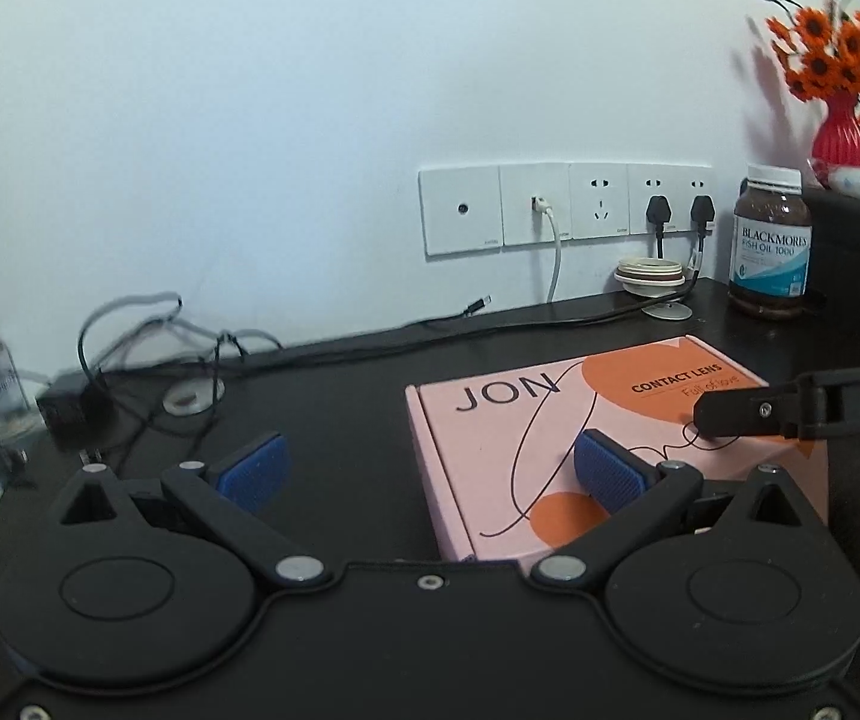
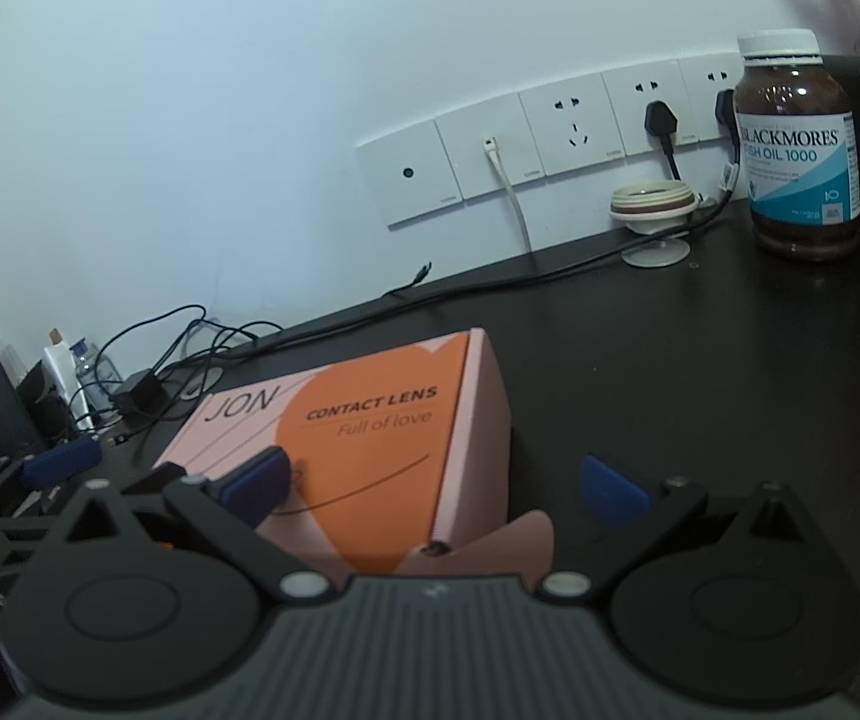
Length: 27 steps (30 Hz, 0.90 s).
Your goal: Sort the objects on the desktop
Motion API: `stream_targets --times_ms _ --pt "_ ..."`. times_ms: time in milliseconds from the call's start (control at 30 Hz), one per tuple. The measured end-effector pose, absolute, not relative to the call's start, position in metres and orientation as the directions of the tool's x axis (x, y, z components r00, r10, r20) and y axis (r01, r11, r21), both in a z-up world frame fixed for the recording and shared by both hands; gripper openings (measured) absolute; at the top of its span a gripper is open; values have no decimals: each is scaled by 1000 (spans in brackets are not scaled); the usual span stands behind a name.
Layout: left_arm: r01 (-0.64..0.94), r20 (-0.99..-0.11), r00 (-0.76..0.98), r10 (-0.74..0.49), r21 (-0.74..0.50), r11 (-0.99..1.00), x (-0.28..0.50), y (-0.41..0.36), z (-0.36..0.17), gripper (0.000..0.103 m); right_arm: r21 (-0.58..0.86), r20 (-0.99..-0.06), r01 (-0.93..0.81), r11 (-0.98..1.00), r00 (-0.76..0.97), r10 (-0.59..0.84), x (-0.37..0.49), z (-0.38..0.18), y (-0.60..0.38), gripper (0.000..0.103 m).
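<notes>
Black tongs are filling the bottom of both wrist views, each pair spread wide and grasping nothing. Beyond them the dark surface [image 2: 640, 360] is stretching back to a white wall carrying a row of sockets [image 1: 568, 207] with two black plugs and a white cable.

Lying flat on that surface is the pink and orange contact lens box [image 1: 556, 444], printed "JON" and "CONTACT LENS". The left tongs [image 1: 430, 474] are straddling its left edge, one blue pad hanging over the lid and the other over bare surface. The right tongs [image 2: 436, 486] are straddling its right edge the same way, with a loose flap of the box sticking out just in front of them. Whether the pads over the lid are touching it cannot be told.

Further back, near the right end of the sockets, a brown fish oil bottle [image 2: 802, 144] with a white cap is standing upright. Beside it a small cream lid [image 2: 652, 201] is sitting, and black cables [image 1: 148, 354] are tangling at the far left.
</notes>
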<state>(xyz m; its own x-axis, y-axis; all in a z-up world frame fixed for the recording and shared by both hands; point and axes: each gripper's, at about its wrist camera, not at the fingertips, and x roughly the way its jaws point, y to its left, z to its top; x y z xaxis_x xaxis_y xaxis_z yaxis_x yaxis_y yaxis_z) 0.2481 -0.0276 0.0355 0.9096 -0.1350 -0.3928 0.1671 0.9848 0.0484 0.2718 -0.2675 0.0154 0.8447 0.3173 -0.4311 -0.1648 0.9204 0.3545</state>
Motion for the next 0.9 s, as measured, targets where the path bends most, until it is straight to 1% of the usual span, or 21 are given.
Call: stream_targets --times_ms 167,300,600,833,900 --pt "162 -436 884 -169 -51 985 255 -18 36 103 361 -431 -165 918 843 321 272 15 -268 102" --pt "146 -445 880 -169 -85 986 255 -16 35 103 362 -431 -164 918 843 321 272 15 -268 102" --pt "125 -391 913 -115 0 992 243 -26 33 103 352 -429 -162 922 847 312 271 16 -268 102" --pt "134 -379 917 -122 5 991 235 -27 36 103 341 -421 -149 928 858 293 265 17 -265 102" --pt "129 -362 924 -119 5 992 231 -26 38 103 340 -425 -144 929 858 289 264 18 -265 102"
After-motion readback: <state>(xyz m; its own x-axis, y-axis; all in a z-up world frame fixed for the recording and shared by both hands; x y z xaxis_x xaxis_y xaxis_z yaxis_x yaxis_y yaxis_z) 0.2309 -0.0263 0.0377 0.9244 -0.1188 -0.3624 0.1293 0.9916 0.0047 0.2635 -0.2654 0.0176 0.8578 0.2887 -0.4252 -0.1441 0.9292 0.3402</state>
